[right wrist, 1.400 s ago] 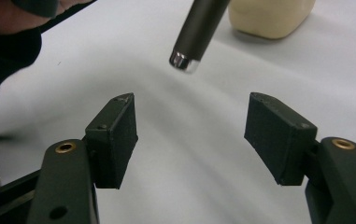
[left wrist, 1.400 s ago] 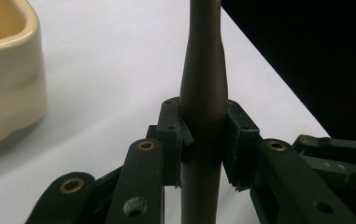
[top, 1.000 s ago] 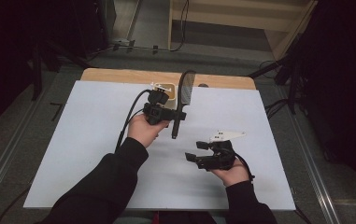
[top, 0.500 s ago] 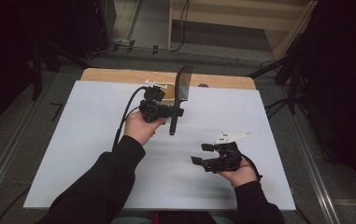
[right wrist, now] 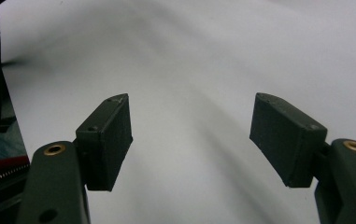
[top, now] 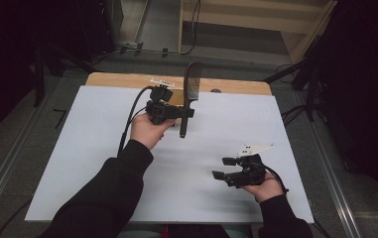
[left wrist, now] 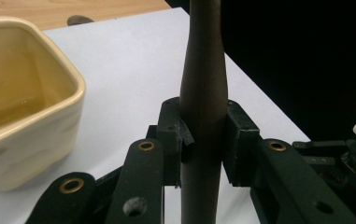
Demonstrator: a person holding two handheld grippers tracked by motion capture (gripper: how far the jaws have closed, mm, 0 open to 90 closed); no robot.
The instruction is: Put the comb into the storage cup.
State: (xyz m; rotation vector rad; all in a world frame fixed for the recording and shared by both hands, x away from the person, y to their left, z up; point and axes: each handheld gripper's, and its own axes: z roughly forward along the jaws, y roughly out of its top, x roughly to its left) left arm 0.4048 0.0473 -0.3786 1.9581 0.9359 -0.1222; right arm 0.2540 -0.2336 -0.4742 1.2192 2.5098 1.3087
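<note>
My left gripper [top: 183,113] is shut on the round handle of a dark spatula [top: 192,82] and holds it upright above the white sheet [top: 77,148], blade at the top. In the left gripper view both pads press on the handle [left wrist: 202,93], and a cream ceramic pot [left wrist: 24,107] stands just beside it. My right gripper [top: 222,168] is near the front right of the sheet, low over it. Its jaws stand open with nothing but bare sheet between them [right wrist: 192,140].
The white sheet covers most of a wooden table, whose bare strip [top: 117,79] shows at the far edge. Metal rails [top: 8,168] run along both sides. Dark stands and cables [top: 295,111] crowd the floor beyond the table.
The right hand has slid a little to the right and toward the near edge, jaws still open. The spatula in the left gripper now stands a bit more upright.
</note>
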